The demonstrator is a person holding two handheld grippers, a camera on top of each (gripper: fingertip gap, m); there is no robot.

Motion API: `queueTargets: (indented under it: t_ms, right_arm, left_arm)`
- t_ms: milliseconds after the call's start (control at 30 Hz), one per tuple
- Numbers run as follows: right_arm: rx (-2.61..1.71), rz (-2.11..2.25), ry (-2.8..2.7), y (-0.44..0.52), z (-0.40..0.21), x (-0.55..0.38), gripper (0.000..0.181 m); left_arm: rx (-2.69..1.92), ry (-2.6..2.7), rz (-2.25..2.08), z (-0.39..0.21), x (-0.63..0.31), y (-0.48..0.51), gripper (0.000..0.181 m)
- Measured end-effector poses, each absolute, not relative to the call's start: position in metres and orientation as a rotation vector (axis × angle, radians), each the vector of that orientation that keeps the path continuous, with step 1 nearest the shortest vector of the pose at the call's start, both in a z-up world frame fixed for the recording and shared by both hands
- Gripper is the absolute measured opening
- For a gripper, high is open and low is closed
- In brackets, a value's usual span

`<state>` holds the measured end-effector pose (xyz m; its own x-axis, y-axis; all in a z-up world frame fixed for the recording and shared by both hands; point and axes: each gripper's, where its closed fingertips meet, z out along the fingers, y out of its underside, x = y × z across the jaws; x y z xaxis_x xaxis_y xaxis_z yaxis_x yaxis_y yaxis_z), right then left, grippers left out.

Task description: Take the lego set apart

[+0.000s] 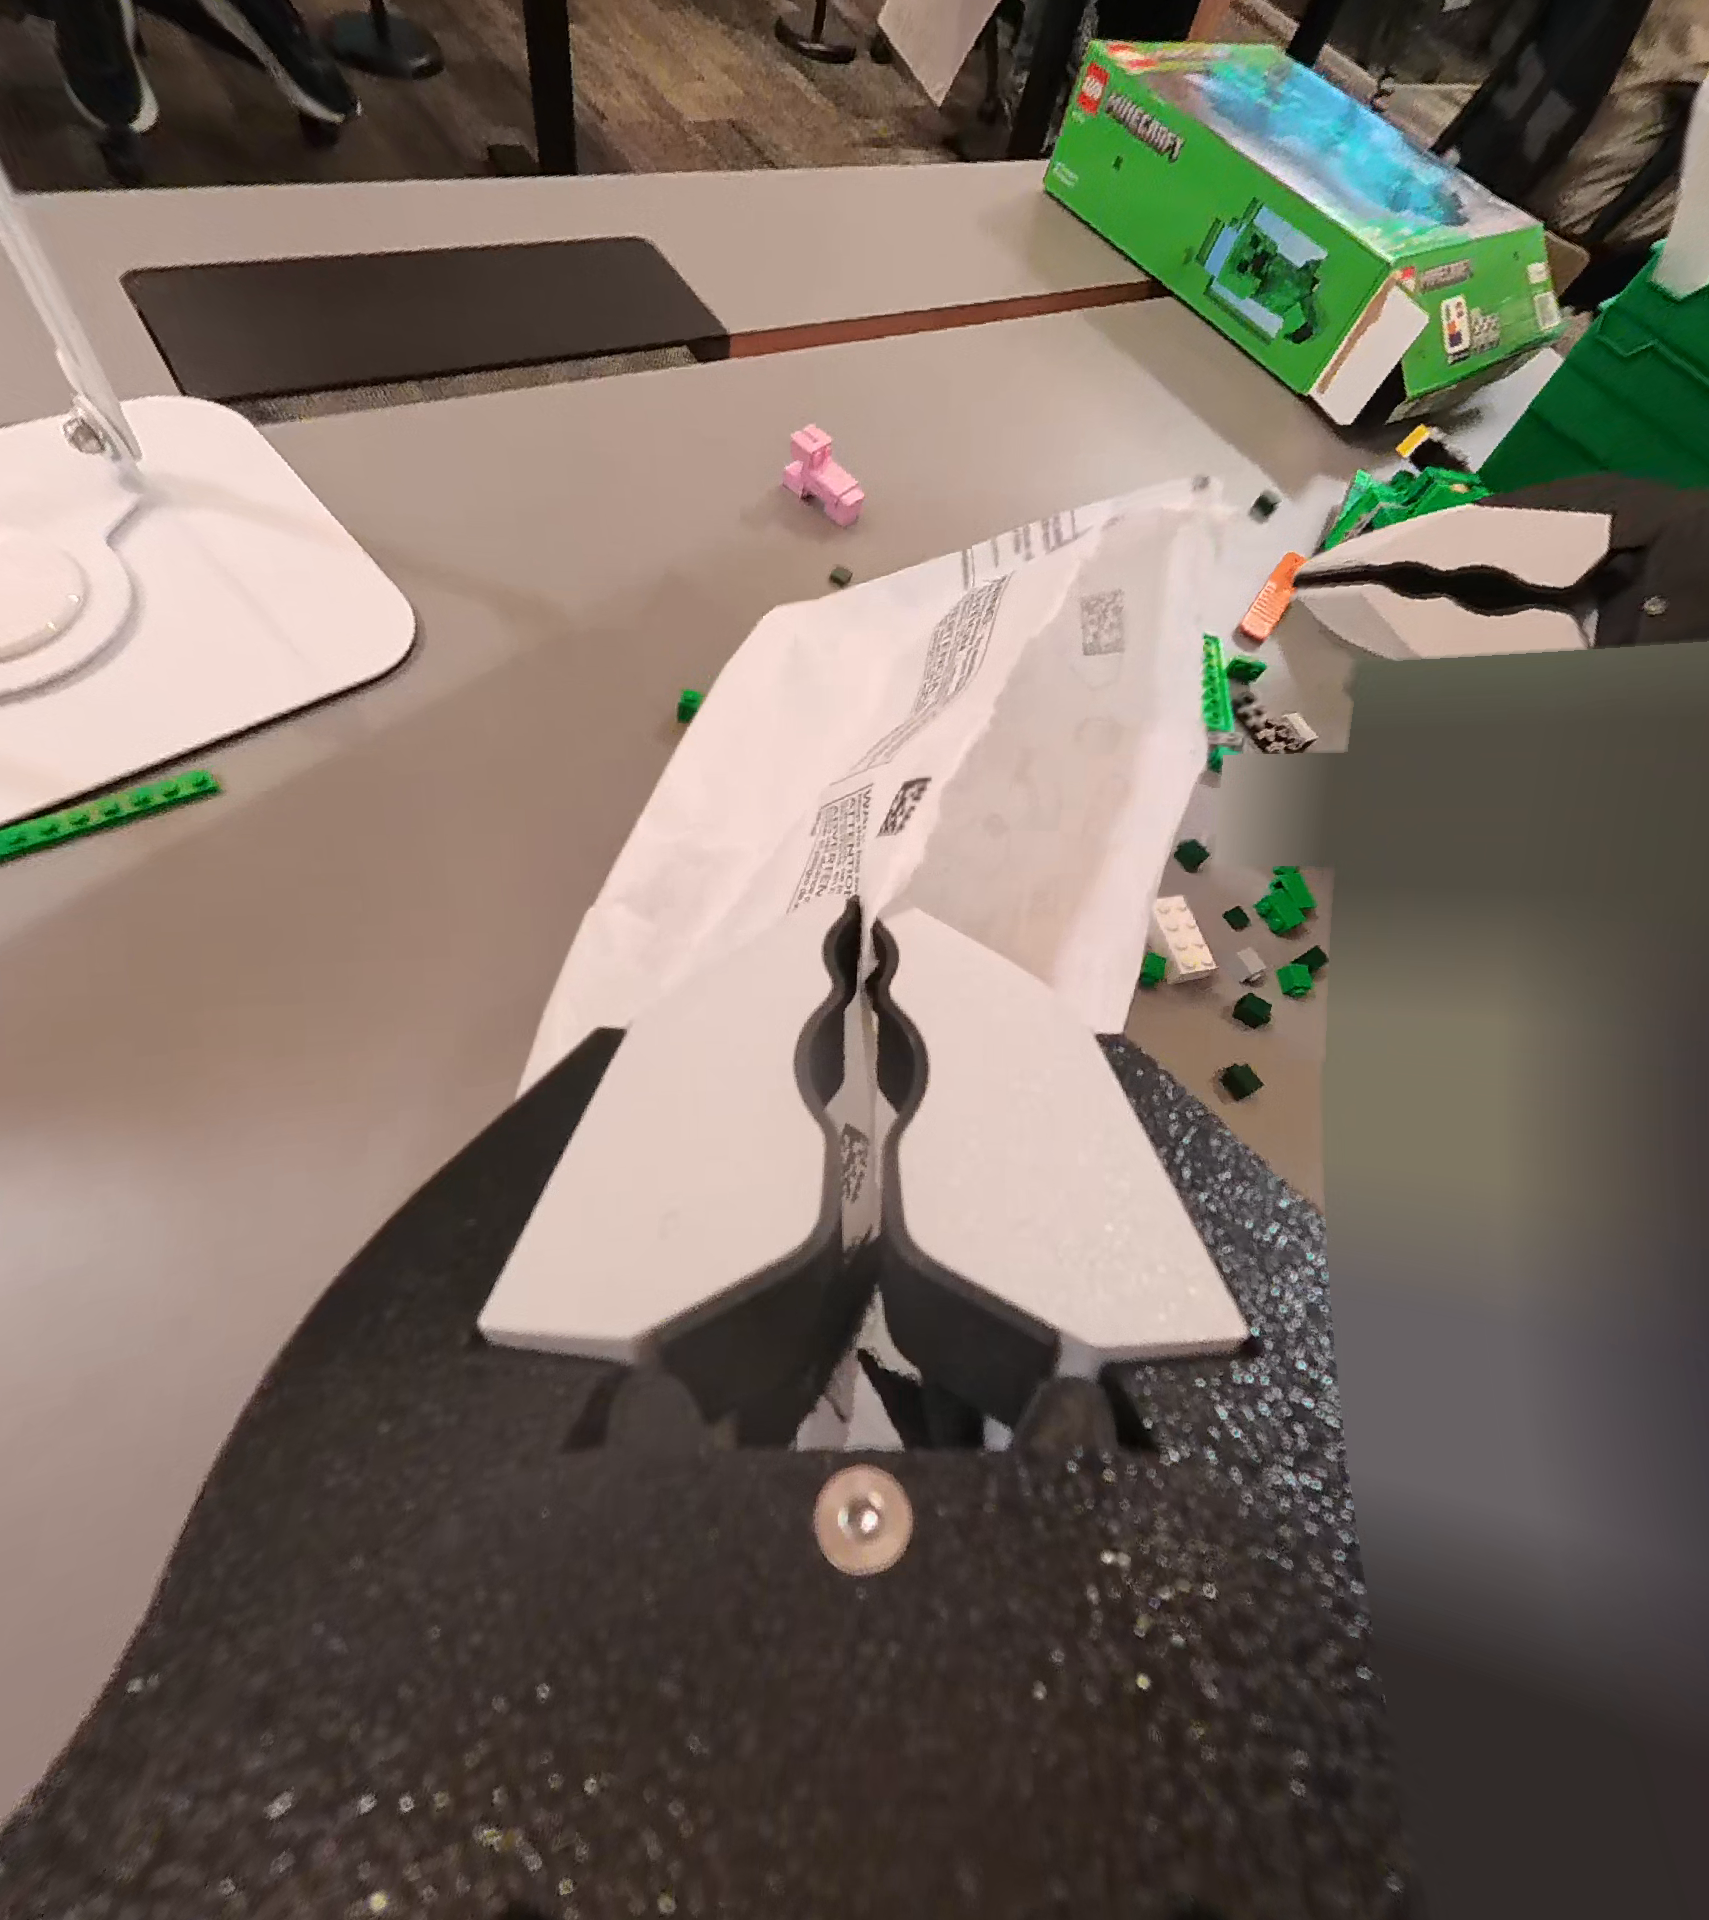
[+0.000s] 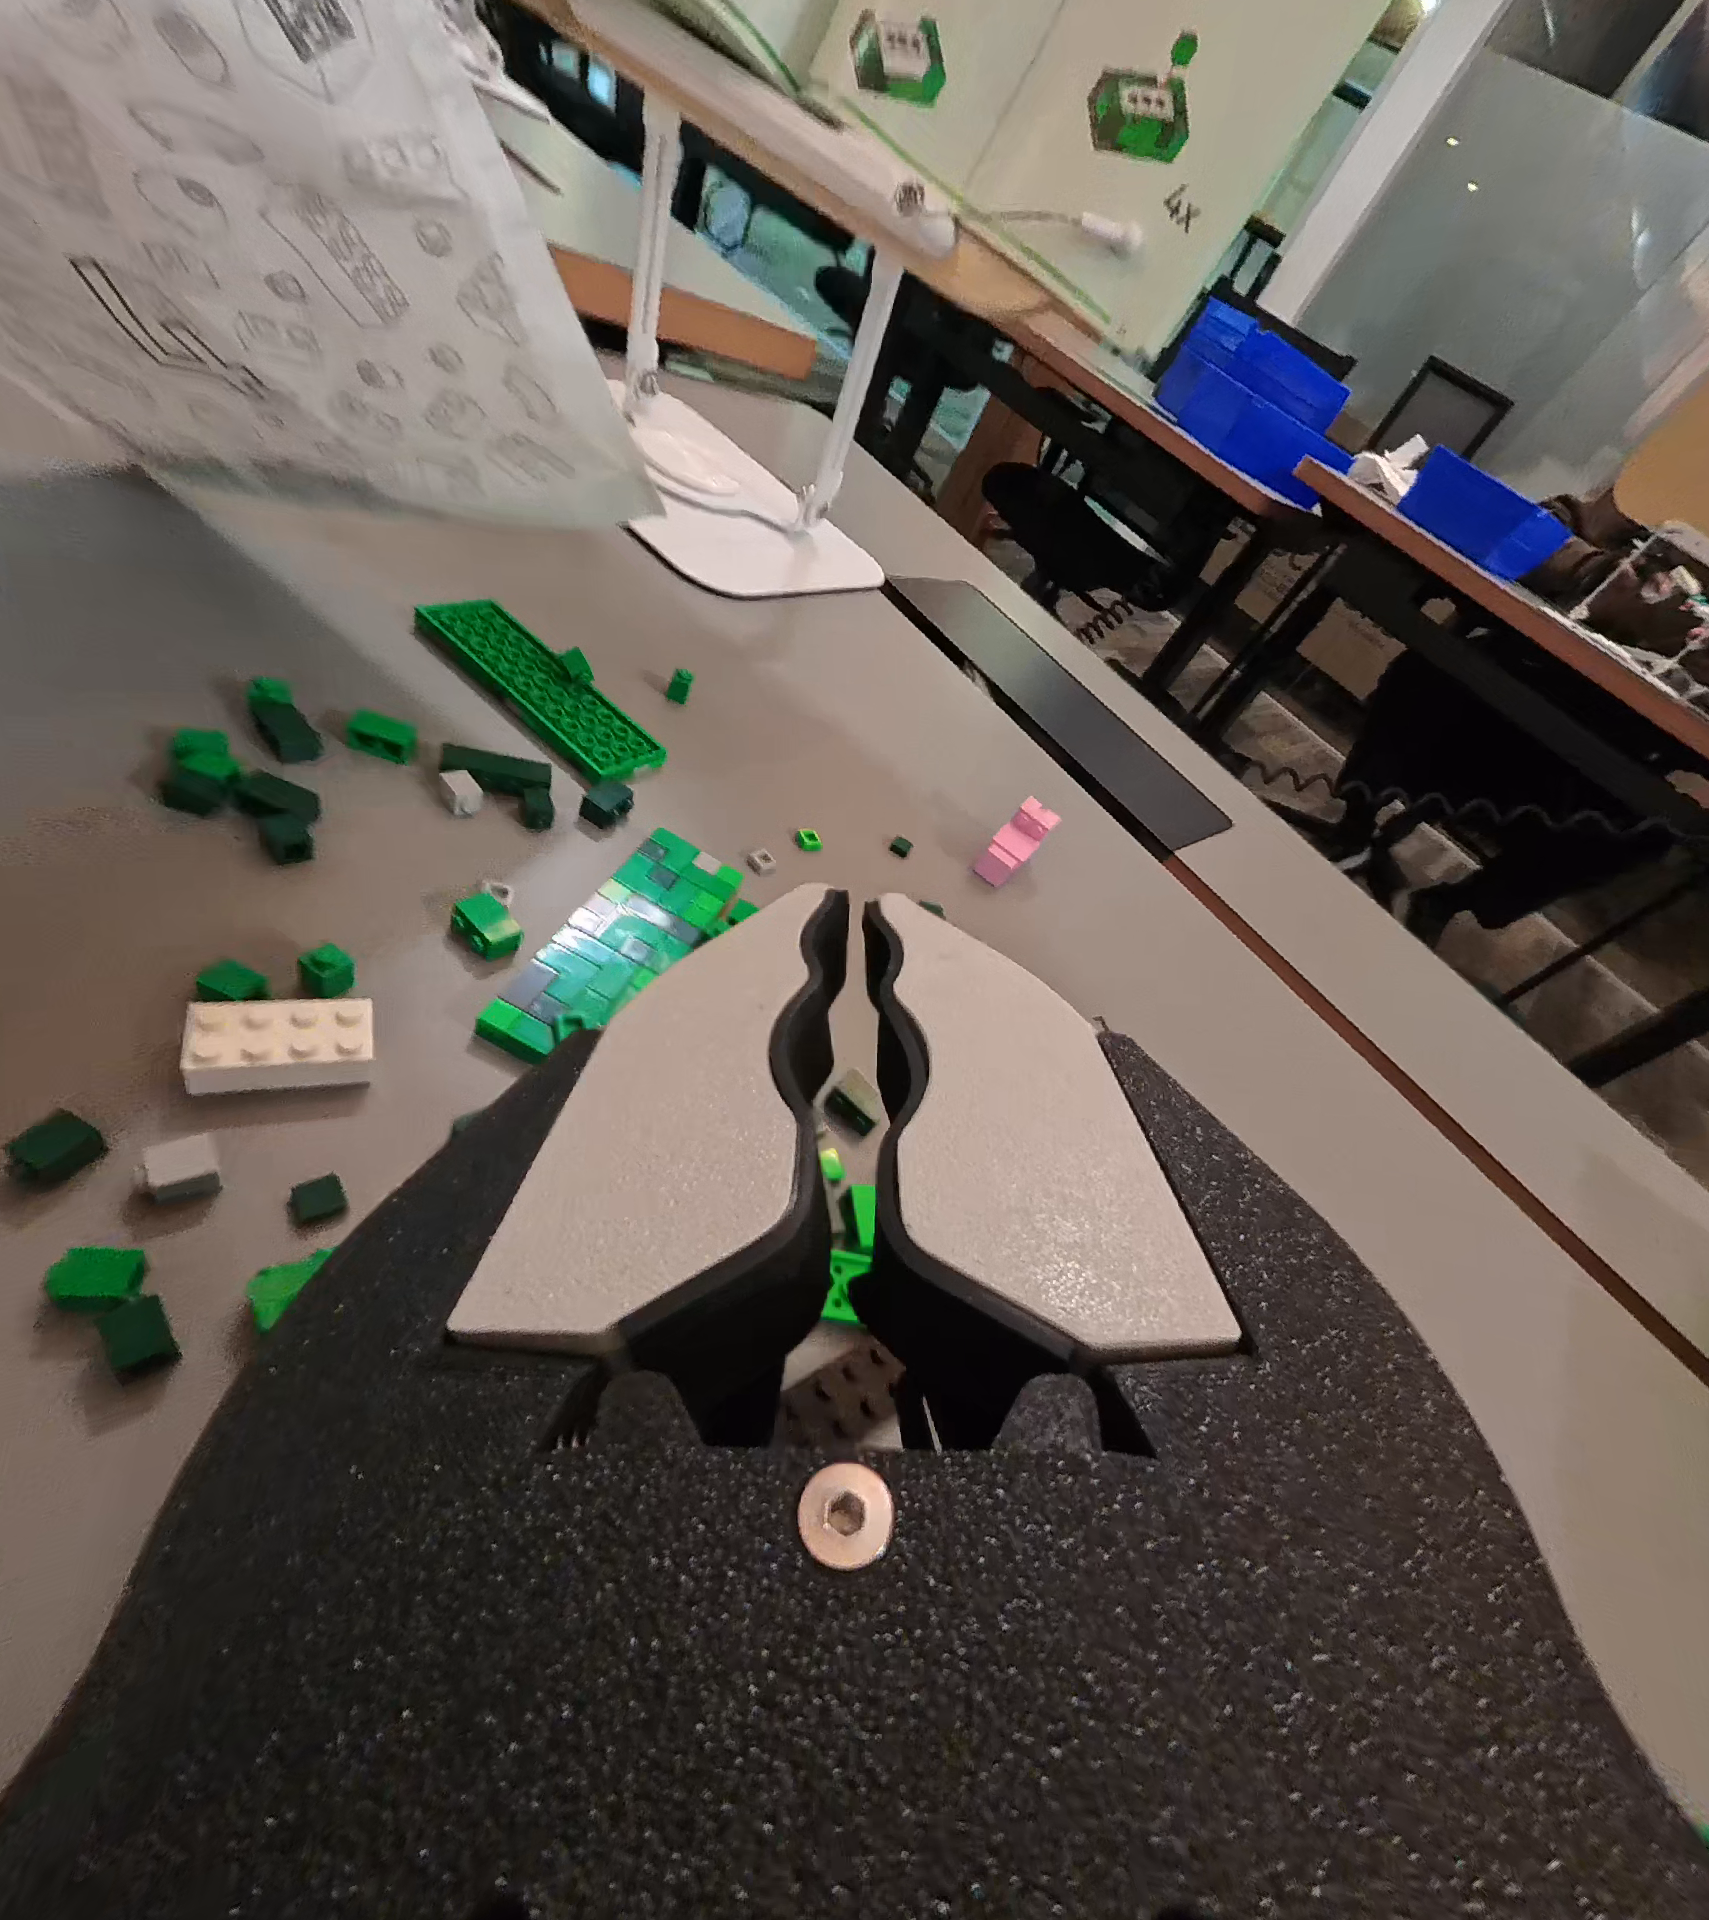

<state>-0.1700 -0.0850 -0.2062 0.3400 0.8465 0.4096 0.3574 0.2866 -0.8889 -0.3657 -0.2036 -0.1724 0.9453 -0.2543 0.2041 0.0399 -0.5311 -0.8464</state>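
Observation:
My left gripper [image 1: 865,920] is shut on the edge of a white printed paper bag [image 1: 985,748] and holds it above the grey table. The bag also hangs at the top left of the right wrist view [image 2: 237,260]. My right gripper [image 2: 855,904] is shut with nothing visible between its tips, low over a tiled green lego build [image 2: 621,945]. It also shows in the left wrist view [image 1: 1302,577], next to an orange lego tool [image 1: 1268,608]. Loose green bricks, a white brick [image 2: 276,1044], a green plate [image 2: 538,691] and a pink pig figure [image 2: 1016,842] lie scattered.
A white lamp base [image 1: 102,582] stands at the left with a long green plate [image 1: 86,821] beside it. A green lego box [image 1: 1297,218] and a green bin [image 1: 1660,395] sit at the far right. A black panel [image 2: 1047,707] is set into the table near its edge.

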Motion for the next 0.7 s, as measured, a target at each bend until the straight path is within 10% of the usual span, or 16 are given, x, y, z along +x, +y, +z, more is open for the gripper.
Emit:
queueTargets:
  t_ms: [33, 700]
  right_arm:
    - [-1.299, 0.501, -1.236, -0.087, -0.203, -0.171, 0.002]
    - [-1.386, 0.762, -1.413, -0.111, -0.207, -0.156, 0.011]
  left_arm:
    - [-2.094, 0.159, -0.375, -0.171, -0.363, -0.203, 0.000]
    - [-2.124, 0.235, -0.344, -0.175, -0.346, -0.198, 0.000]
